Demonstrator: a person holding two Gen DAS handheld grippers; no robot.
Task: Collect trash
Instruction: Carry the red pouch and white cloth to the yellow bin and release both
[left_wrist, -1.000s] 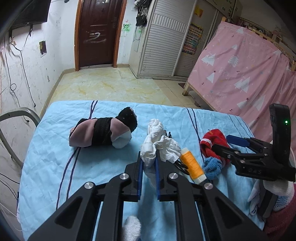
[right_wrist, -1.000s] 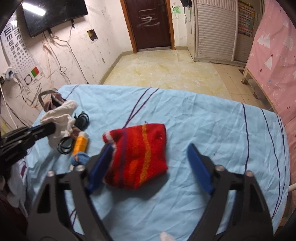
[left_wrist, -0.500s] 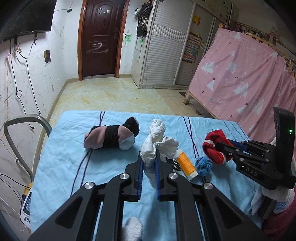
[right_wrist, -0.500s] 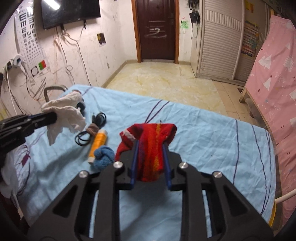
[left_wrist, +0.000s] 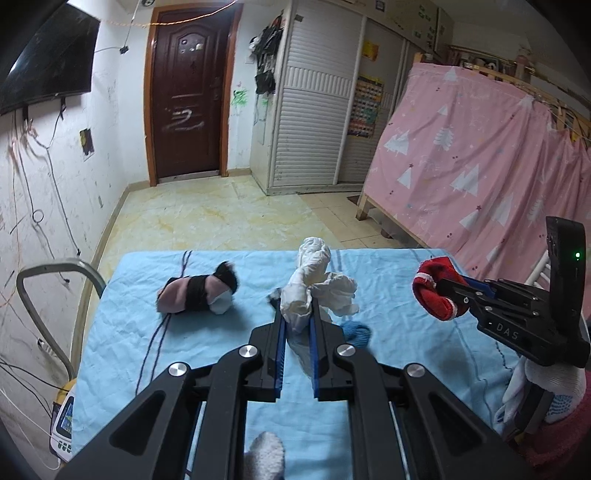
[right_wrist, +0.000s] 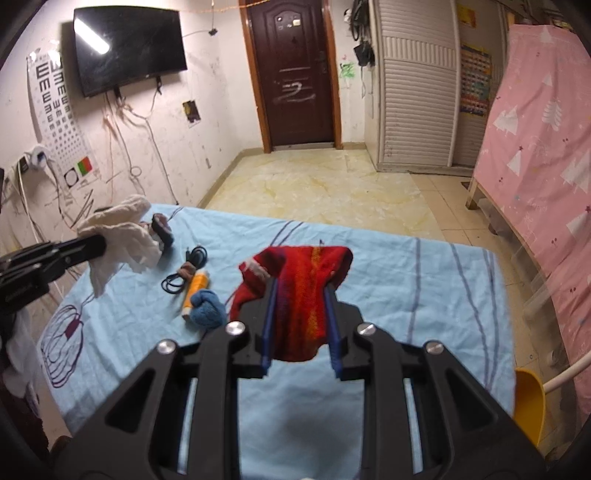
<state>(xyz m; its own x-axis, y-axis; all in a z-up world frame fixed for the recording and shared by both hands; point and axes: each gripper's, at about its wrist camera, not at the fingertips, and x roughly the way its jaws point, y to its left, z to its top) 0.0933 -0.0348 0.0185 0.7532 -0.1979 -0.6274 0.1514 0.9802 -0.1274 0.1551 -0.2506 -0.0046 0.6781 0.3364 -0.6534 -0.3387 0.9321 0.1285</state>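
Observation:
My left gripper (left_wrist: 295, 314) is shut on a crumpled white cloth (left_wrist: 314, 284) and holds it above the blue bed sheet (left_wrist: 118, 332); it also shows in the right wrist view (right_wrist: 122, 236). My right gripper (right_wrist: 301, 291) is shut on a red striped knitted cloth (right_wrist: 306, 291), lifted off the sheet; it shows in the left wrist view (left_wrist: 437, 295) at the right. On the sheet lie a pink and black bundle (left_wrist: 195, 295), a blue knitted ball (right_wrist: 208, 308), an orange tube (right_wrist: 195, 286) and a black cable (right_wrist: 184, 269).
The bed's metal rail (left_wrist: 55, 273) is at the left edge. A yellow bin (right_wrist: 528, 402) stands at the bed's right side. A pink curtain (left_wrist: 480, 166) hangs at the right. Tiled floor (left_wrist: 207, 218) and a brown door (left_wrist: 188, 92) lie beyond.
My right gripper closed on the red cloth and lifted it off the sheet. Both grippers have risen, the left still holding the white cloth.

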